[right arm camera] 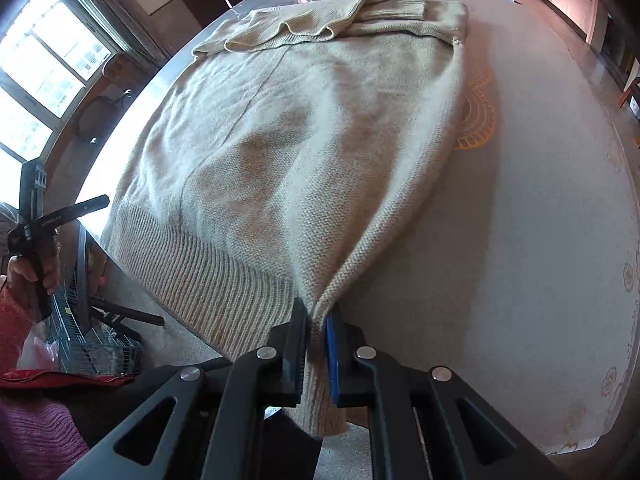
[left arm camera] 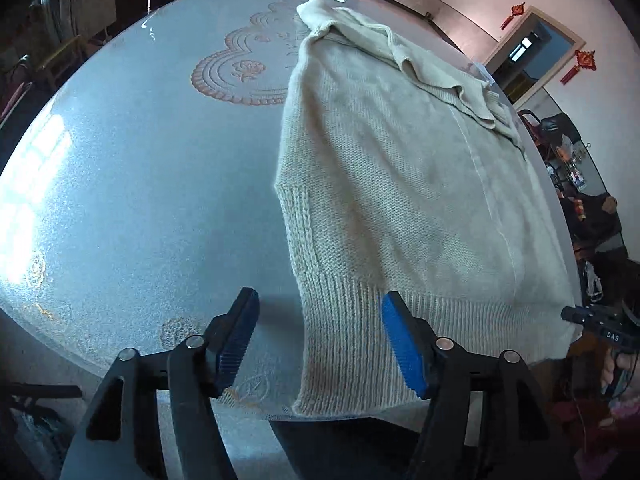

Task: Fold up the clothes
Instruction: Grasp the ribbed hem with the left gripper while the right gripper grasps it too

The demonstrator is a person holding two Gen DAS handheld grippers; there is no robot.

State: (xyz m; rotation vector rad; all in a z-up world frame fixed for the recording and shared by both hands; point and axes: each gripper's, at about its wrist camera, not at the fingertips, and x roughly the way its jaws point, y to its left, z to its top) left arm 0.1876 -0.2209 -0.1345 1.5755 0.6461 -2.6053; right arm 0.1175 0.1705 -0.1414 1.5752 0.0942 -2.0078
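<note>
Nearest your right-hand camera, your right gripper [right arm camera: 316, 344] has its fingers pressed together on a pinched-up fold of the ribbed hem of the cream knit sweater [right arm camera: 304, 140], and the cloth rises in a ridge from that pinch toward the far shoulder. Your left gripper [left arm camera: 320, 340] has its blue-padded fingers spread wide above the other hem corner; the right pad [left arm camera: 402, 344] overlaps the ribbing in the view, but whether it touches the knit is hard to judge from this angle. Nothing is clamped between them. The sweater lies flat on the round table [left arm camera: 120, 184], near its edge, hem toward you, with a sleeve [right arm camera: 360, 14] folded across the far end. The table carries an orange pattern [left arm camera: 240, 76] beside the sweater.
</note>
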